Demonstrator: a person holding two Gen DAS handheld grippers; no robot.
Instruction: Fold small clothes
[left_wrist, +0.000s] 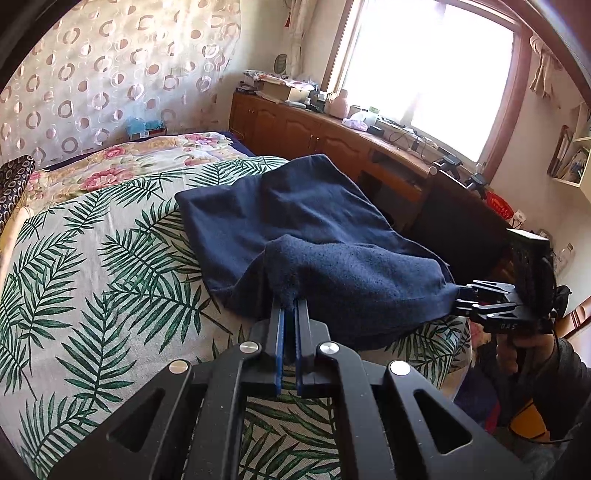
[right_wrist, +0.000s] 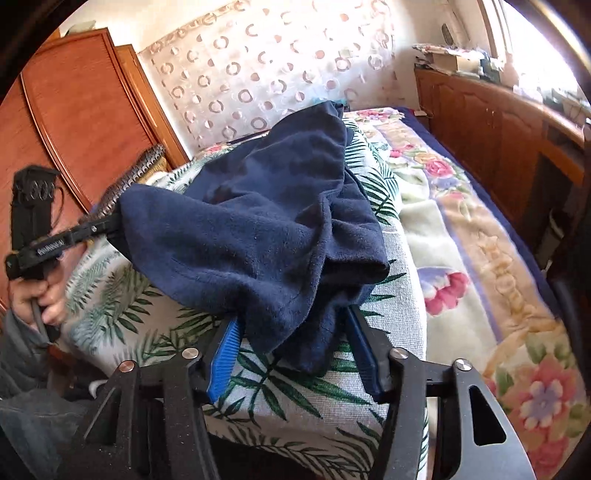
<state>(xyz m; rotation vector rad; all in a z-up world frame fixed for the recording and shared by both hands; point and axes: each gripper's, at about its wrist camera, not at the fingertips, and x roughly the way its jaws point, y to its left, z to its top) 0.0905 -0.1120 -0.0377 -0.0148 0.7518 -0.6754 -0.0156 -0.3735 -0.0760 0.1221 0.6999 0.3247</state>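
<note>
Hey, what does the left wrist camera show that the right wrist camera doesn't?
Only the left wrist view: the bright window, the wall shelf, and the left gripper shut on the navy garment.

Only the right wrist view: the wooden wardrobe, and the right gripper with its jaws apart around a hanging fold.

Both: the garment, the palm-leaf sheet, the floral blanket, the circle-patterned curtain and the cluttered wooden cabinets.
</note>
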